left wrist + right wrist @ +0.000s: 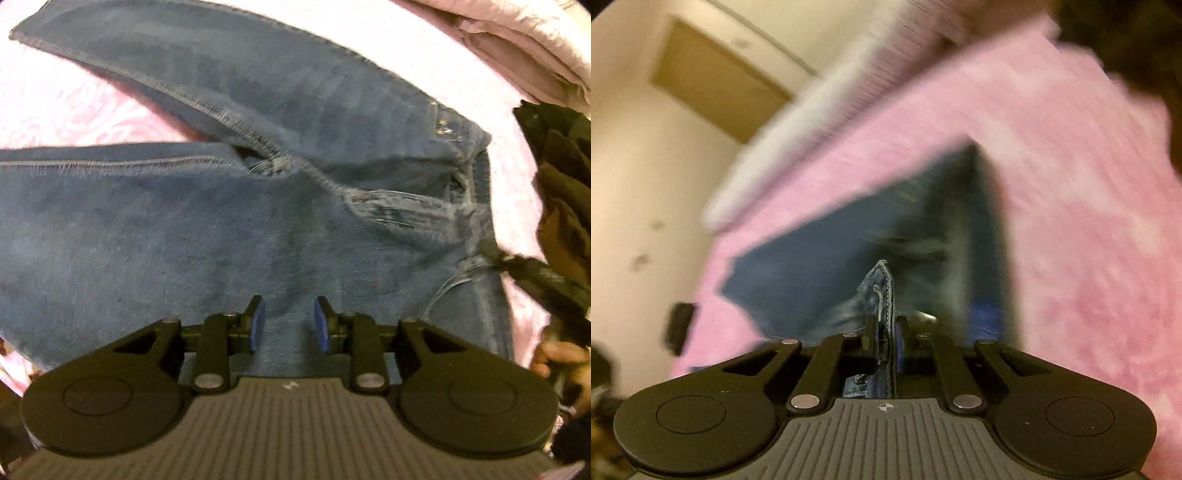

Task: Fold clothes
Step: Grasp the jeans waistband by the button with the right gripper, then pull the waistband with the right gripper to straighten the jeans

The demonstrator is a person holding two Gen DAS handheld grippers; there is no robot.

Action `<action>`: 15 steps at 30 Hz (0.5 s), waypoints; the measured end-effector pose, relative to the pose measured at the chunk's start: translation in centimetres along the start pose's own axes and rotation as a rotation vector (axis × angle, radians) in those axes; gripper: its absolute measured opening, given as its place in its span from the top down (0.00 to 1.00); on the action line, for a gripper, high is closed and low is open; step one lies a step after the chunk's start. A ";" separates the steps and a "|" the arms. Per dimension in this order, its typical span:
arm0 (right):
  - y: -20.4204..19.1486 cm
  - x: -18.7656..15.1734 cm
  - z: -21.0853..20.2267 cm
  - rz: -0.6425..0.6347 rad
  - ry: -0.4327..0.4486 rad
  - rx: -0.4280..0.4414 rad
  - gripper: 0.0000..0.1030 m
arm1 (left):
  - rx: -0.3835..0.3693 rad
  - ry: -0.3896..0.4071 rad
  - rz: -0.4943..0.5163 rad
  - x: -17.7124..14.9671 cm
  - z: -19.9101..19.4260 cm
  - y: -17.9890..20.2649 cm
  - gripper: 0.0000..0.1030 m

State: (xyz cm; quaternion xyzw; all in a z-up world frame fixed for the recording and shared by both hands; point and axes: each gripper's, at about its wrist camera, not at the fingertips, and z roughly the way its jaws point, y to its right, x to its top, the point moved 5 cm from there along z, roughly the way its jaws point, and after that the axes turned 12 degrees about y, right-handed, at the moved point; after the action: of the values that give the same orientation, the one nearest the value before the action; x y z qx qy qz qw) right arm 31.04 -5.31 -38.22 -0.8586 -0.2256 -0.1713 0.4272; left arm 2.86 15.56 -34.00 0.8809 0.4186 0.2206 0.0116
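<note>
A pair of blue denim jeans (pixel 229 229) lies spread across a pink patterned bedspread (pixel 74 110), its two legs running off to the left and the waistband to the right. The left gripper (pixel 289 321) hangs released over the near leg, blue pads apart with only denim showing between them. The right gripper (pixel 884 332) is clenched on a stitched edge of the jeans (pixel 884 288); that view is heavily blurred. A folded pale pink cloth (pixel 517 40) sits at the far right.
</note>
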 end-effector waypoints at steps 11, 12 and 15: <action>1.9 0.7 2.3 0.085 -0.087 -0.003 0.87 | 0.014 -0.012 -0.017 0.4 0.4 -1.7 0.76; 1.9 0.9 2.5 0.083 -0.090 0.004 0.87 | 0.011 -0.009 -0.017 0.5 0.4 -1.7 0.76; 1.9 1.4 3.1 0.078 -0.098 0.026 0.87 | 0.003 -0.008 -0.019 0.6 0.5 -1.5 0.76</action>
State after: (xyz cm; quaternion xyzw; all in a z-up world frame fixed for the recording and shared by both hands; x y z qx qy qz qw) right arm 33.55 -3.45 -40.56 -0.8685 -0.2150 -0.1091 0.4331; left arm 2.32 17.03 -34.47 0.8778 0.4272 0.2161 0.0141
